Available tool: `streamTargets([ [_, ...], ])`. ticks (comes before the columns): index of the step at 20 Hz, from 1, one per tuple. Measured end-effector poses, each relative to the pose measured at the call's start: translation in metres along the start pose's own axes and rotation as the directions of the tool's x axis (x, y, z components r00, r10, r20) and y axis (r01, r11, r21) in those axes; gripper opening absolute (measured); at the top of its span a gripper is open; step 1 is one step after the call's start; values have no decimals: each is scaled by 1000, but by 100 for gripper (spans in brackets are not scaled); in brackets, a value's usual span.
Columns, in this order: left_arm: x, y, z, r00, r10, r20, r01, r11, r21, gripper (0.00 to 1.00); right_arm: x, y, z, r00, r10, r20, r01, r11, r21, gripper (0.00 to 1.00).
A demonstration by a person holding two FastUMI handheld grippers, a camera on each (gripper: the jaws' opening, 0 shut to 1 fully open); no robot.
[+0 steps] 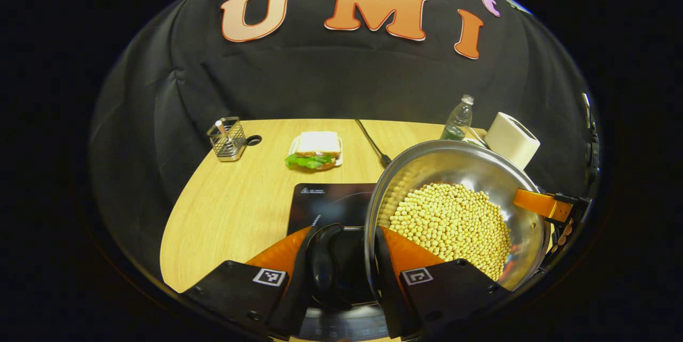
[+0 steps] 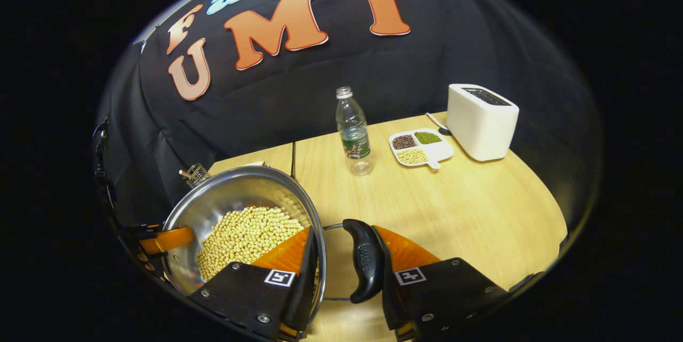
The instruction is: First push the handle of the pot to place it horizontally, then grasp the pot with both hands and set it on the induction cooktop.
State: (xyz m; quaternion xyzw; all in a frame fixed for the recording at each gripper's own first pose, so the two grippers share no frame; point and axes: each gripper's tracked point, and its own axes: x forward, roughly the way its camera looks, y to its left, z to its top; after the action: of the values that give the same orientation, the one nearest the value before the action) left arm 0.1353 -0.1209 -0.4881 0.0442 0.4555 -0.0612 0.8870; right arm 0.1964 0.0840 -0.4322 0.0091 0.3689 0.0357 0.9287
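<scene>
Steel pot (image 1: 459, 171) full of yellow beans (image 1: 451, 222) is gripped from both sides. In the left gripper view it sits just right of the left gripper (image 1: 349, 256), partly over the black induction cooktop (image 1: 325, 200), which lies directly ahead and under the fingers; whether the pot's base touches the cooktop, cannot tell. Left gripper is narrow: one finger inside the pot wall, the other outside the black side handle (image 1: 323, 262), so rim and handle are pinched between them. Far side of the pot, the other gripper's finger reaches over the rim.

In the right gripper view the pot (image 2: 235, 198) sits left of the right gripper (image 2: 341, 262), beans (image 2: 240, 235) inside. Right gripper is also narrow, one finger inside the rim, one outside the black side handle (image 2: 365, 264), clamping the two.

Wooden table (image 2: 453, 214) under everything. Ahead of the right gripper: water bottle (image 2: 353, 131); further right, a white divided dish (image 2: 421, 148) of beans and a white toaster (image 2: 480, 120). Ahead-left of the left gripper: sandwich on a plate (image 1: 316, 151), and a wire utensil holder (image 1: 227, 139) further left. A black cable (image 1: 372, 142) runs back from the cooktop.
</scene>
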Motion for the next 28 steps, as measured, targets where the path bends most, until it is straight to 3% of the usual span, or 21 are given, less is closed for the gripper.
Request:
streamTargets([
  [6,20,33,-10,999,-8,-32,8,1000,-4,62,14,29,-16,1000,-2,-17,2,1000,-17,53],
  [10,29,50,-16,999,-9,-47,9,1000,-4,67,29,42,-25,999,-7,-37,6,1000,-14,53],
  [11,32,52,-16,999,-10,-49,10,1000,-1,62,32,45,-27,999,-7,-43,7,1000,-14,53],
  [12,36,52,-16,999,-13,-48,13,1000,2,62,33,46,-29,999,-8,-46,7,1000,-12,48],
  [14,45,51,-16,998,-16,-54,16,1000,0,67,36,51,-33,999,-6,-52,5,1000,-11,53],
  [15,43,51,-18,998,-17,-56,17,1000,-3,62,38,52,-34,998,-2,-57,1,1000,-11,48],
  [17,44,51,-19,998,-18,-58,18,1000,-5,65,39,57,-37,998,6,-67,-6,1000,1,53],
  [20,45,50,-21,997,-21,-68,21,1000,-12,62,43,60,-41,997,7,-74,-8,1000,-3,53],
  [22,41,50,-19,998,-20,-64,19,1000,-16,66,43,62,-40,998,15,-68,-15,1000,1,49],
  [24,40,51,-20,998,-5,-69,4,1000,-17,70,43,62,-44,997,18,-82,-18,1000,2,55],
  [26,37,54,0,1000,11,3,-11,1000,1,72,40,59,-40,997,11,-73,-12,1000,-9,62],
  [28,30,56,17,996,28,82,-31,999,33,84,32,54,-26,1000,-10,-29,8,999,-43,69],
])
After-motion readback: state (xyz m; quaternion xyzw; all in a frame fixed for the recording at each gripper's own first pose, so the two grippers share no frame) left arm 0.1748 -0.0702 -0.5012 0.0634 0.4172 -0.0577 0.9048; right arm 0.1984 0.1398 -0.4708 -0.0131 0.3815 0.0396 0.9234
